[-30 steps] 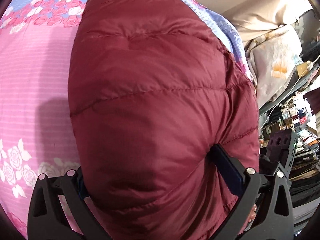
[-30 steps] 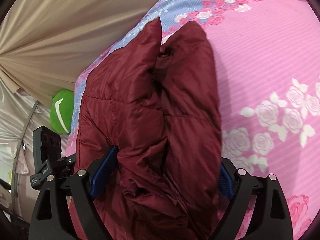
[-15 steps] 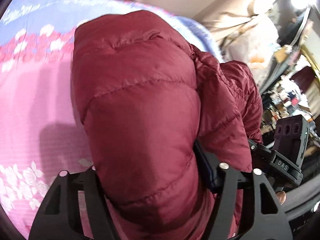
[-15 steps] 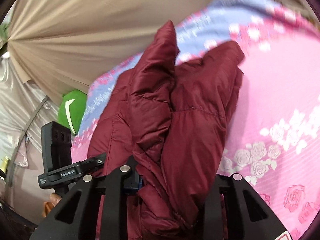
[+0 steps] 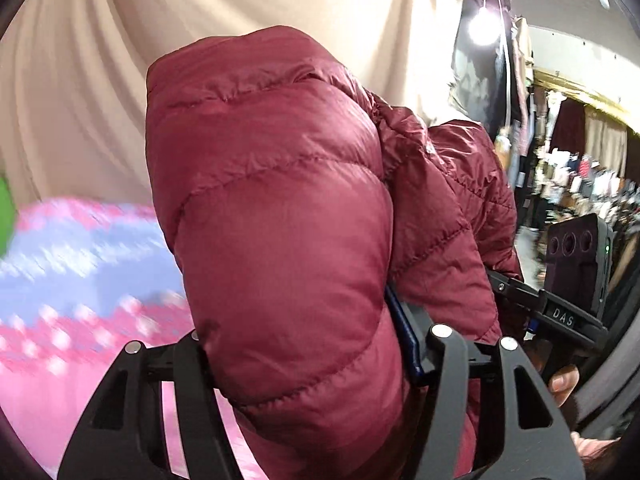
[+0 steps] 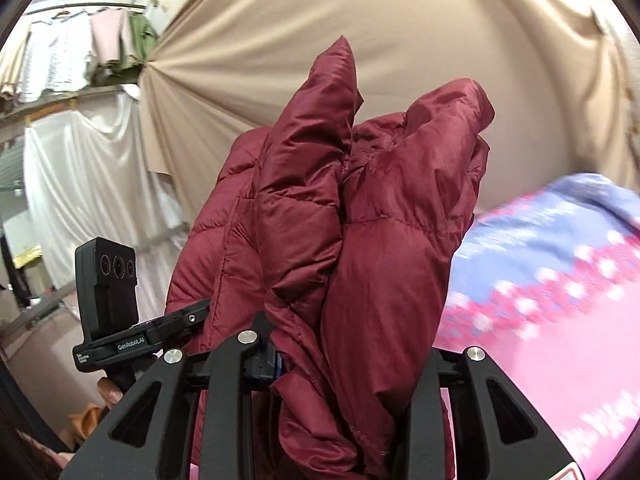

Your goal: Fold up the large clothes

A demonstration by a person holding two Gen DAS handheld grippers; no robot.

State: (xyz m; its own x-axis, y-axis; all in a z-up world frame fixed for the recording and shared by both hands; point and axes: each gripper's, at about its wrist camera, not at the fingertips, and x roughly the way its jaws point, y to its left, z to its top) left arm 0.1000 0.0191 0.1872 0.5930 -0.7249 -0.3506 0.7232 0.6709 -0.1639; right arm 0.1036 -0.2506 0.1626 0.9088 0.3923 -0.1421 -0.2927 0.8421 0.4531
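A dark red quilted puffer jacket (image 5: 280, 208) fills the middle of both views, lifted off the bed and bunched. My left gripper (image 5: 304, 356) is shut on a thick fold of it; the padding hides the left finger, and the blue pad of the right finger presses the fabric. My right gripper (image 6: 340, 364) is shut on another bunch of the jacket (image 6: 352, 240), whose folds stand up between the fingers. Each gripper shows in the other's view: the right one (image 5: 568, 276) close at the left gripper's right, the left one (image 6: 112, 304) at the right gripper's left.
The bed with a pink and blue rose-print sheet (image 5: 72, 280) lies below, also in the right wrist view (image 6: 560, 300). A beige curtain (image 6: 400, 40) hangs behind. Hanging clothes (image 6: 80, 52) and cluttered shelves (image 5: 580, 176) are at the sides. A green object (image 5: 5, 216) sits at the left edge.
Both grippers closed on the jacket and lifted it off the bed. The views tilted up from the sheet to the curtain. The grippers came closer together.
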